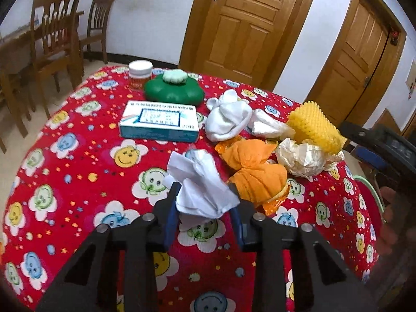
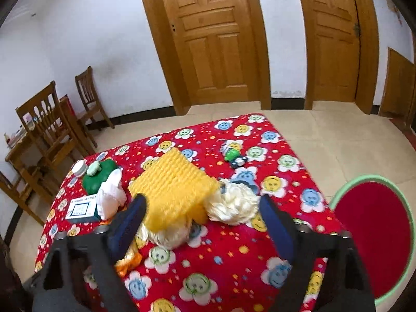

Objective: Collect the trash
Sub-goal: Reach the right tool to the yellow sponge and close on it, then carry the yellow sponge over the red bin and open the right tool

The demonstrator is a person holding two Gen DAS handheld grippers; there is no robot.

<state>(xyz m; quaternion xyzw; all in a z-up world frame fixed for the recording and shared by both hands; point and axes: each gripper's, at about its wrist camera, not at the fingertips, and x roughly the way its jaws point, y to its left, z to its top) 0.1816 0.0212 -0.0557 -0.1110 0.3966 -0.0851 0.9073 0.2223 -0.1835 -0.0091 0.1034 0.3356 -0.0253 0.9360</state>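
Observation:
My left gripper [image 1: 205,191] is shut on a crumpled white paper [image 1: 200,182], held just above the red cloth. Beside it lie an orange wrapper [image 1: 253,175], a cream crumpled paper [image 1: 303,160], a yellow foam net [image 1: 316,127] and a white plastic wrapper [image 1: 269,124]. My right gripper [image 2: 202,202] is open above the yellow foam net [image 2: 174,184] and the cream crumpled paper [image 2: 235,205], touching neither. A red bin with a green rim [image 2: 408,223] stands on the floor at the right; its rim also shows in the left wrist view [image 1: 374,192].
On the red smiley-flower tablecloth [image 1: 78,182] sit a blue-white medicine box [image 1: 160,121], a green clover-shaped container [image 1: 174,89], a white-lidded jar [image 1: 140,74], a white sock [image 1: 227,119] and a small green toy [image 2: 234,156]. Wooden chairs [image 1: 52,41] stand at the left, doors behind.

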